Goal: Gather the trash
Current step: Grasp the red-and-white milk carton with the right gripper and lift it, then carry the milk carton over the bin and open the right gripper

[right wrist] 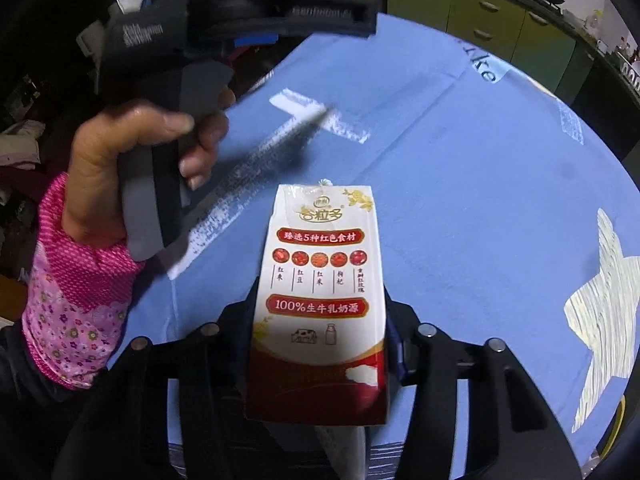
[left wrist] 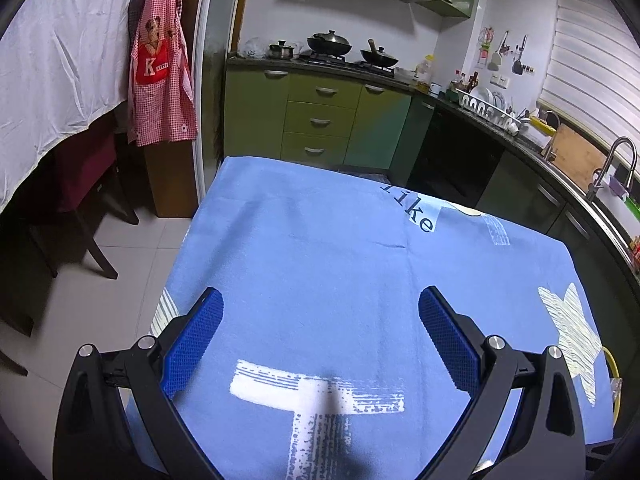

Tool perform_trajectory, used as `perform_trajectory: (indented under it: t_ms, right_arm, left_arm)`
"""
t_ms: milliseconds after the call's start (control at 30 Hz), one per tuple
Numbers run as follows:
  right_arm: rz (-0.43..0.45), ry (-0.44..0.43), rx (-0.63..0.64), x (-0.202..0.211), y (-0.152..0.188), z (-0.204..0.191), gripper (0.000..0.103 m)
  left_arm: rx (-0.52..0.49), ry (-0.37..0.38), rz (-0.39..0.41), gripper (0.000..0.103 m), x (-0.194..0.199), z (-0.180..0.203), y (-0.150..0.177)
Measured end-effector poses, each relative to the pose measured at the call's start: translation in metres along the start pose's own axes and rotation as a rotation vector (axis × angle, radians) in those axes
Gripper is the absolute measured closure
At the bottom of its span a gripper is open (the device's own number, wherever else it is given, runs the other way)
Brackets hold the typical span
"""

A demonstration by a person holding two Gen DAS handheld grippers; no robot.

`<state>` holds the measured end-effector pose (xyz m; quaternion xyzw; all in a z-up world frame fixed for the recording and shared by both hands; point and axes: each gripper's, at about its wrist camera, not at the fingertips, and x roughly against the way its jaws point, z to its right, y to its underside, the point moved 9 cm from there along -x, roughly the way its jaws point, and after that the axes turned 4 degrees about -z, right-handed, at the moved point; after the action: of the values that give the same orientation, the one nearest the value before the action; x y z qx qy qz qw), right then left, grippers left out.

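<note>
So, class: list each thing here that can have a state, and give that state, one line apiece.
Milk carton: lying flat on the blue tablecloth, clamped between the right gripper's jaws.
Right gripper: shut on the carton.
Left gripper: open, empty, above the cloth.
Wok: lid on.

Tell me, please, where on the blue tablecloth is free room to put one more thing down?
The blue tablecloth is bare from its far edge down to the white T print, and around the star print. It is crowded only near the milk carton and the left hand-held gripper.
</note>
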<state>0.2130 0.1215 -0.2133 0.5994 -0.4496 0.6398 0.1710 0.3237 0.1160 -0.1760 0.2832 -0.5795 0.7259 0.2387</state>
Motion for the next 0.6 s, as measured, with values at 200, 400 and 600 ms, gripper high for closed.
perform_trajectory:
  t_ms: [200,400,600]
  right_arm:
    - [0.074,-0.022,-0.030,0.031,0.001,0.010,0.054]
    - [0.186,0.032,-0.098,0.086,0.020,0.045,0.054]
    - [0.223,0.258,-0.255,0.143,0.095,0.142,0.054]
  left_arm:
    - [-0.006,0.000,-0.003,0.006,0.000,-0.001,0.001]
    - [-0.020,-0.001,-0.008,0.006,0.000,0.004,0.004]
    - [-0.010,0.008,-0.007,0.006,0.001,0.003,0.002]
